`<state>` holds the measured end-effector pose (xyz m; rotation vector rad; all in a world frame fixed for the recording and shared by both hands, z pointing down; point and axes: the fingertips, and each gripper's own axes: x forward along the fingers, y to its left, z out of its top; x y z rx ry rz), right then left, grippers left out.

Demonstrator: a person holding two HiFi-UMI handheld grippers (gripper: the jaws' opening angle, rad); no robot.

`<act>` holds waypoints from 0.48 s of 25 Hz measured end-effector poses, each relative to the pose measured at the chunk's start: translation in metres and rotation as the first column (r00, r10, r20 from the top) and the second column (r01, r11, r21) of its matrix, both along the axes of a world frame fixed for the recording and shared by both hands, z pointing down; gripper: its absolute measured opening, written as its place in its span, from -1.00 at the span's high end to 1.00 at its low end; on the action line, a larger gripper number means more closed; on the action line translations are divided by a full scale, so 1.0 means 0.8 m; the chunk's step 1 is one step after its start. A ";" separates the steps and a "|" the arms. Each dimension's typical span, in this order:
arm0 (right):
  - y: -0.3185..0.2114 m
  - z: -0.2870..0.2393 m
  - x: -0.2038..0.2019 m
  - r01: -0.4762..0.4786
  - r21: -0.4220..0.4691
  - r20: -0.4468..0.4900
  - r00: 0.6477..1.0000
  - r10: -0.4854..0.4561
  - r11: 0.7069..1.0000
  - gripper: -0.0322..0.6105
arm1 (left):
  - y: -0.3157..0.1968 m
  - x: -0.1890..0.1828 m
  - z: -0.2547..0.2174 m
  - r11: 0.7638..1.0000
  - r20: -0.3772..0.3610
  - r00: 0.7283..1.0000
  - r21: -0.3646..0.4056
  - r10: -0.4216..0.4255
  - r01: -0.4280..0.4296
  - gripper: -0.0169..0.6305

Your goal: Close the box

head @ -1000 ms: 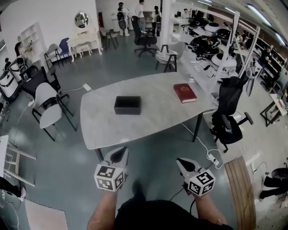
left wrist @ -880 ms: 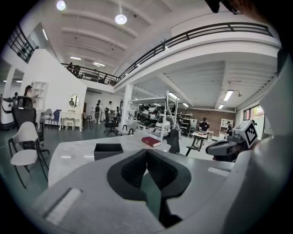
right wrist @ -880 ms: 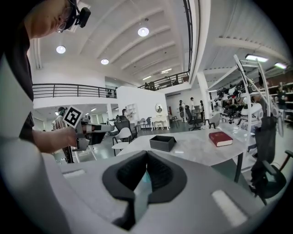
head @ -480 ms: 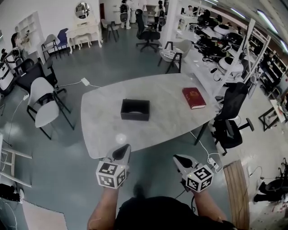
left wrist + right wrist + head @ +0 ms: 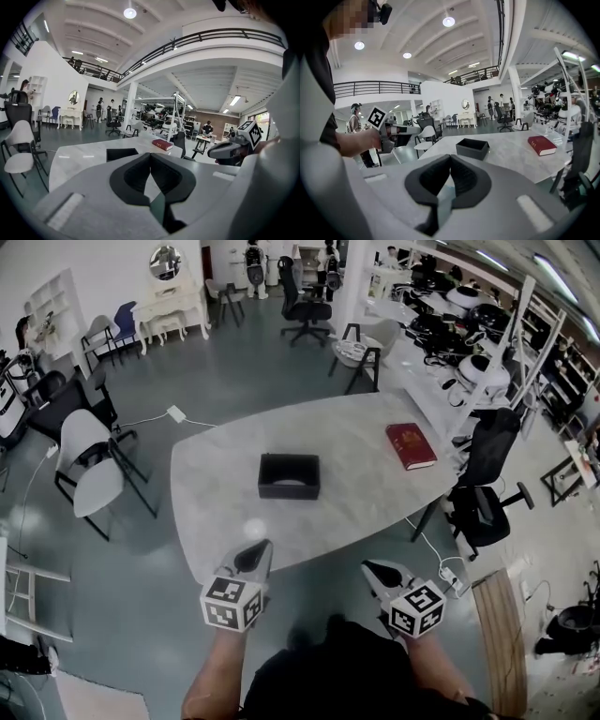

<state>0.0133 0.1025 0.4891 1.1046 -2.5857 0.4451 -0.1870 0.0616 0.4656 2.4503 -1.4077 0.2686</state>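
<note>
Here the black box (image 5: 289,476) sits open-topped near the middle of the surface (image 5: 216,502), well in from all 4 edges, with bare room on every side. A red book (image 5: 411,445) lies near the right edge. The left tongs (image 5: 251,559) and right tongs (image 5: 378,570) hover by the near edge, both closed on nothing, well apart from the box.

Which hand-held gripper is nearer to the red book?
Right. The right hand-held gripper hangs off the table edge nearest the person, short of the red book; the left hand-held gripper sits farther left, nearer the black box.
</note>
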 end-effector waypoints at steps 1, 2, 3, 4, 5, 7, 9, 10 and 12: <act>-0.007 0.001 0.003 -0.003 -0.004 0.002 1.000 0.003 1.000 0.89 | -0.007 0.002 0.001 1.000 0.002 1.000 -0.005 0.002 -0.002 0.91; -0.014 0.003 0.006 -0.005 -0.008 0.003 1.000 0.005 1.000 0.89 | -0.013 0.005 0.003 1.000 0.005 1.000 -0.010 0.004 -0.004 0.91; -0.021 0.005 0.009 -0.006 -0.012 0.006 1.000 0.006 1.000 0.89 | -0.020 0.008 0.005 1.000 0.009 1.000 -0.016 0.006 -0.006 0.91; -0.030 0.008 0.012 -0.006 -0.016 0.009 1.000 0.006 1.000 0.89 | -0.028 0.013 0.007 1.000 0.014 1.000 -0.022 0.009 -0.009 0.91; -0.040 0.011 0.015 -0.004 -0.021 0.013 1.000 0.005 1.000 0.89 | -0.036 0.017 0.010 1.000 0.020 1.000 -0.028 0.012 -0.011 0.91; -0.064 0.018 0.019 0.004 -0.028 0.022 1.000 -0.003 1.000 0.89 | -0.056 0.025 0.014 0.999 0.032 0.999 -0.037 0.015 -0.014 0.91; -0.090 0.026 0.019 0.024 -0.035 0.028 0.999 -0.023 0.999 0.89 | -0.079 0.031 0.019 0.999 0.040 0.999 -0.048 0.012 -0.010 0.91; -0.104 0.029 0.019 0.038 -0.039 0.028 0.999 -0.037 0.999 0.89 | -0.092 0.035 0.021 0.999 0.043 0.999 -0.052 0.008 -0.006 0.91; -0.138 0.035 0.022 0.067 -0.045 0.025 0.997 -0.066 0.997 0.89 | -0.122 0.044 0.022 0.999 0.053 0.999 -0.054 0.000 0.002 0.91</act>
